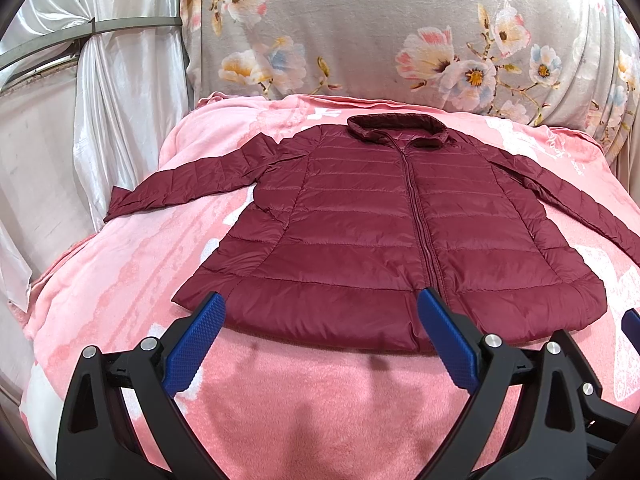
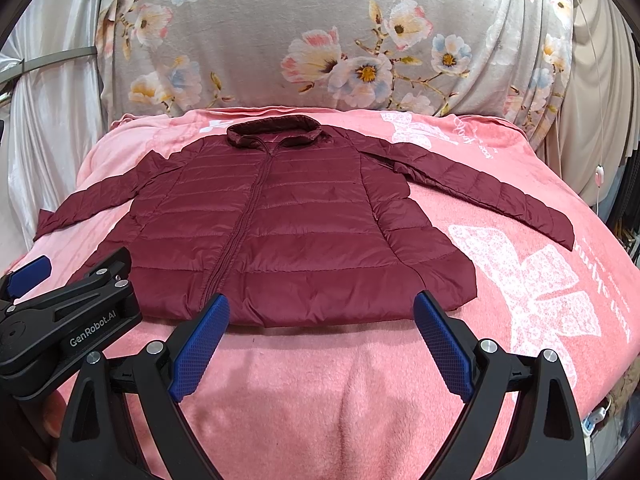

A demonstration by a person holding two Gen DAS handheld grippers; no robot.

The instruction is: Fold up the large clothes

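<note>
text: "GenRobot.AI" | on: left gripper [image 2: 30, 276] body | blanket [image 2: 520, 360] script: unreadable

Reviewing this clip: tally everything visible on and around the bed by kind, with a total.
Maroon puffer jacket: 1, laid flat, zipped, sleeves spread
Pink blanket: 1
Floral grey cover: 1
White satin curtain: 1
Grippers: 2, left gripper and right gripper, both open and holding nothing
Total: 6
</note>
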